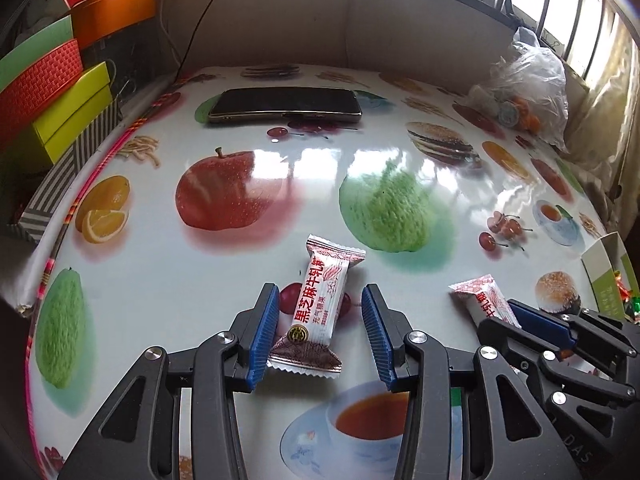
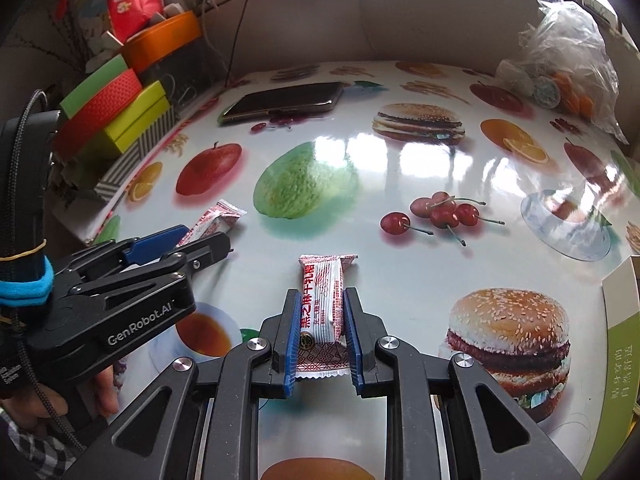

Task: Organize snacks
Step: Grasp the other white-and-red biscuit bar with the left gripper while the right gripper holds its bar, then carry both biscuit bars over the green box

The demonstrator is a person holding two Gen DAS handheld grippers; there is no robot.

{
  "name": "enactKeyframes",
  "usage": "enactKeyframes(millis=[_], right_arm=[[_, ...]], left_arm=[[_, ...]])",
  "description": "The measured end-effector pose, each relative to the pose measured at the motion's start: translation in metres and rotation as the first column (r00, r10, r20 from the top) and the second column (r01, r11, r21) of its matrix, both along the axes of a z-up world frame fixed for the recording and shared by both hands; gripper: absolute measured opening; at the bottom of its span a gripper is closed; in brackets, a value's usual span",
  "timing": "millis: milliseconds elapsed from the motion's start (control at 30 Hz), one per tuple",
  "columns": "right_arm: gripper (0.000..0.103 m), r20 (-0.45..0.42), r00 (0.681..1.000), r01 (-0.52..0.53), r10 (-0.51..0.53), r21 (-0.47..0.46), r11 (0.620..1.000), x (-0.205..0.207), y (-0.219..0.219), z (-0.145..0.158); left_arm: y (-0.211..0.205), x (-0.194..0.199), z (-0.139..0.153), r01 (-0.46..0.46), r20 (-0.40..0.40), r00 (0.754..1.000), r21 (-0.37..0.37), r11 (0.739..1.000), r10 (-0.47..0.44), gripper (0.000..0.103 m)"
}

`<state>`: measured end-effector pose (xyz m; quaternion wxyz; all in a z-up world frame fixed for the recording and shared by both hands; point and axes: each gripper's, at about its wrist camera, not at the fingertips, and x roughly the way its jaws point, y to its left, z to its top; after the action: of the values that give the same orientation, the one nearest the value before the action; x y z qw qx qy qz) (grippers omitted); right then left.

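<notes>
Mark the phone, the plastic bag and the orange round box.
phone (image 1: 285,101), left wrist view, middle of its dark screen
plastic bag (image 2: 568,52), right wrist view, crumpled upper part
orange round box (image 1: 116,12), left wrist view, side wall

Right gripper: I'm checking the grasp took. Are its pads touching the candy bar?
Touching. The right wrist view shows both blue pads of the right gripper pressed against the sides of the candy bar, no gap showing.
</notes>
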<state>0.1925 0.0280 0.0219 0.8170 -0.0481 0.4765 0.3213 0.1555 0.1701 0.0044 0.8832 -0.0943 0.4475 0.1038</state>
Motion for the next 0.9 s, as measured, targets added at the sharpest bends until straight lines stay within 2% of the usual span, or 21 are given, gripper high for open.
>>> enactKeyframes(millis=[67, 100, 133, 300, 800, 900], right_arm=[[0.02, 0.0, 1.0, 0.0, 0.0, -0.003, 1.0, 0.0, 0.0, 0.0], [0.02, 0.001, 1.0, 0.002, -0.002, -0.002, 1.0, 0.0, -0.001, 0.0], [0.02, -0.002, 1.0, 0.003, -0.003, 0.0, 1.0, 0.0, -0.001, -0.001], [0.02, -0.007, 1.0, 0.01, -0.01, 0.006, 1.0, 0.001, -0.002, -0.002], [0.02, 0.005, 1.0, 0.022, -0.022, 0.007, 1.0, -0.003, -0.007, 0.004], [0.02, 0.012, 1.0, 0.025, -0.025, 0.006, 1.0, -0.006, -0.009, 0.005]], left_arm=[[-0.001, 0.001, 0.0, 0.001, -0.004, 1.0, 0.012, 1.0, -0.001, 0.044], [-0.002, 0.001, 0.0, -0.003, -0.003, 1.0, 0.014, 1.0, 0.003, 0.038], [-0.002, 0.001, 0.0, -0.005, -0.002, 1.0, 0.019, 1.0, 0.005, 0.028], [-0.002, 0.001, 0.0, -0.01, -0.005, 1.0, 0.025, 1.0, 0.01, 0.02], [-0.007, -0.012, 0.008, -0.005, 0.006, 1.0, 0.02, 1.0, 0.005, 0.019], [-0.012, -0.018, 0.015, -0.002, 0.022, 1.0, 0.039, 0.999, 0.001, 0.019]])
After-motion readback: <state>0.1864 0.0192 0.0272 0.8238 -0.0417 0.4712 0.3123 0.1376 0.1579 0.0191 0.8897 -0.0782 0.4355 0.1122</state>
